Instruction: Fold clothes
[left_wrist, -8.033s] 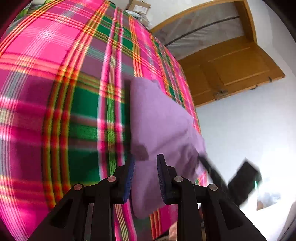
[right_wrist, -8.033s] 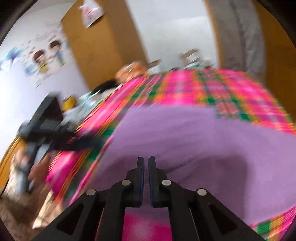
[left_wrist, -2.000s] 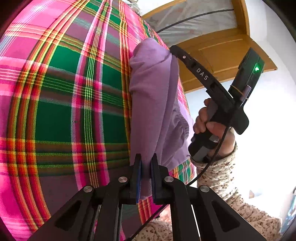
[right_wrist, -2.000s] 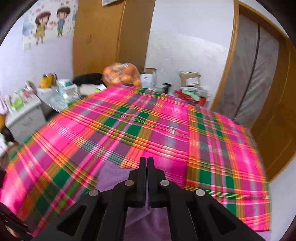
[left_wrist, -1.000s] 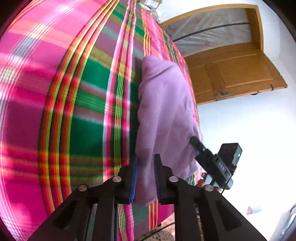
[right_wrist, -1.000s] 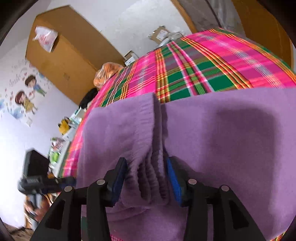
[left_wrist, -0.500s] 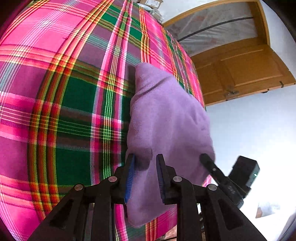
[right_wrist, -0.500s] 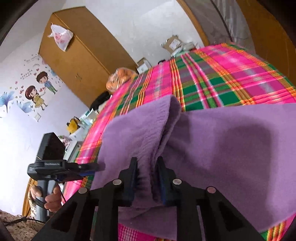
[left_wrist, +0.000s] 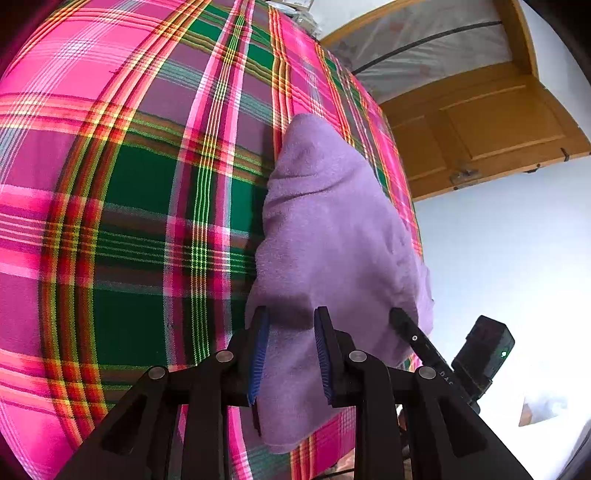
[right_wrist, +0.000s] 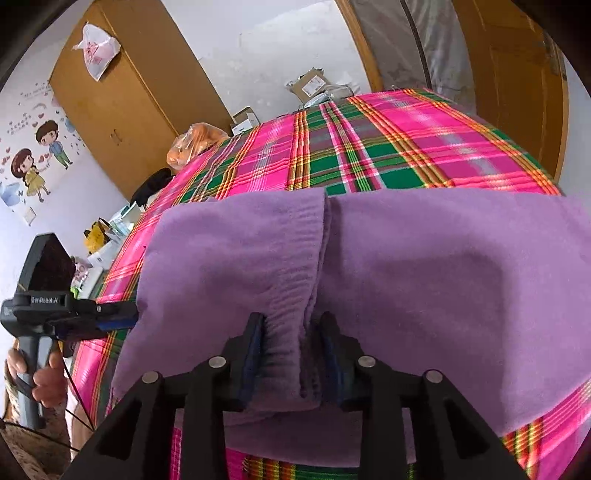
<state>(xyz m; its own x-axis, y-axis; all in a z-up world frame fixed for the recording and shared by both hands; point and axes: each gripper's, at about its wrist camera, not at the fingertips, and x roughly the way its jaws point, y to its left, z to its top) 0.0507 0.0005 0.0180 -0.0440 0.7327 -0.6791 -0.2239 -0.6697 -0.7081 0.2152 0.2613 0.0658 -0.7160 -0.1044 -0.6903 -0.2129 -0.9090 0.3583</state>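
1. Half a second ago both tongs were pinched closer on the cloth; now both have let go and their jaws stand apart
2. The big bed cover with pink and green checks (right_wrist: 369, 147) lies flat, and the soft purple fleece garment (right_wrist: 424, 266) lies on it, near the edge by the person
3. The purple garment looks folded, with one flap laid over the other, and a seam (right_wrist: 323, 236) runs down the middle
4. Its long side runs from one gripper to the other; from the left, it goes straight away
5. The right gripper (right_wrist: 291, 325) is released, with the thick middle fold bunched between its jaws
6. The left gripper (left_wrist: 288, 325) is released too, at the near end
7. Both are right at the cloth, so neither is nearer
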